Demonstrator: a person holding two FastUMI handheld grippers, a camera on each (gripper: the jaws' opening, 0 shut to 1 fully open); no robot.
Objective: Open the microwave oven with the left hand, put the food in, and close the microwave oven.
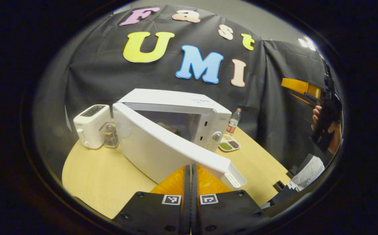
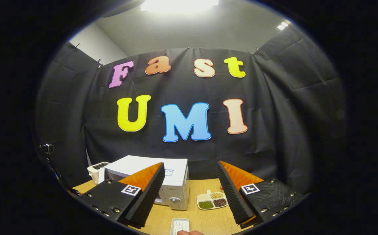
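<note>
The white microwave stands on the wooden table with its door swung half open toward me. A dark item lies inside the cavity; what it is I cannot tell. My left gripper is shut with nothing between its fingers, its tips right at the door's outer face near the free edge. My right gripper is open and empty, held high and well back from the microwave. A hand holds that right gripper up at the far right of the left gripper view.
A white toaster and a small glass jar stand left of the microwave. A bottle and a divided dish of beans sit to its right. A small white tray lies near the table's front edge.
</note>
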